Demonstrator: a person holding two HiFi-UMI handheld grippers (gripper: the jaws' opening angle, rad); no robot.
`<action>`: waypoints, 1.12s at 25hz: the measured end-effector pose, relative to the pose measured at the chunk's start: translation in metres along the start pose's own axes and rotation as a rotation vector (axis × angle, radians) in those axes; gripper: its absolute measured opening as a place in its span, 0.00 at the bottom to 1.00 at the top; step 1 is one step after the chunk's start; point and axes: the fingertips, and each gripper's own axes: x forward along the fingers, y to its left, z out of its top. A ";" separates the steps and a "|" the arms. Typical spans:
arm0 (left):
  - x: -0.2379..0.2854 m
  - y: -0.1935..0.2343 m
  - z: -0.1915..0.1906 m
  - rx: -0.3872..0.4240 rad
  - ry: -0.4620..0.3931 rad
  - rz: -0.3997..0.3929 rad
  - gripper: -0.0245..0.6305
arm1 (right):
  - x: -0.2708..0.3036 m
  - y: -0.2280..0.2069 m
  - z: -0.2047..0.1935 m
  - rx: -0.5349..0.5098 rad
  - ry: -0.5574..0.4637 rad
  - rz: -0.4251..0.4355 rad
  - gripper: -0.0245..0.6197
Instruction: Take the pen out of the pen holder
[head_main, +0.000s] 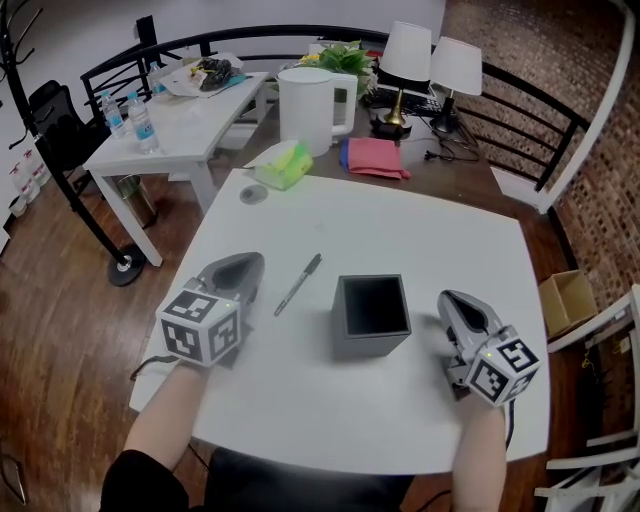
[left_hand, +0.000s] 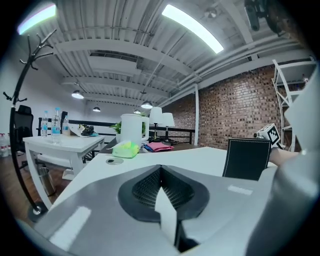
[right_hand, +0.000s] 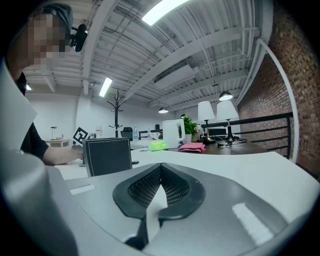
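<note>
A: Start at the left. What is the left claw (head_main: 243, 266) doing?
B: It sits low over the white tabletop (head_main: 400, 225) at about 8 o'clock. Its jaws are pressed together with nothing between them, and its own view shows the two pads meeting in a seam.
A: And the pen (head_main: 298, 284)?
B: It lies flat on the tabletop, out of the holder (head_main: 372, 318). It is at the holder's 9 o'clock and apart from it. From the left claw it is at about 2 o'clock, just beside the tips, and I see no contact. It slants, with one end toward 1 o'clock and the other toward 7.
A: The holder itself?
B: It is dark, square and upright, mouth up, near the middle of the tabletop between the two claws.
A: The right claw (head_main: 452, 300)?
B: It is at the holder's 3 o'clock, near it but apart, and it is closed too, on nothing.
A: Anything farther back?
B: At 12 o'clock, on a second, darker tabletop, there is a green pack (head_main: 283, 163), a white jug (head_main: 305, 105), a pink cloth (head_main: 375, 157) and then two lamps (head_main: 407, 52).
</note>
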 end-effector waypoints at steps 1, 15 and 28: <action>0.000 0.001 -0.001 -0.003 0.003 0.005 0.04 | 0.001 0.000 0.000 0.001 0.001 0.001 0.06; -0.007 0.002 0.005 0.001 -0.062 0.025 0.04 | -0.001 -0.002 0.000 -0.002 -0.007 -0.011 0.06; -0.007 0.001 0.005 0.002 -0.064 0.018 0.04 | -0.002 -0.005 0.001 -0.001 -0.019 -0.035 0.06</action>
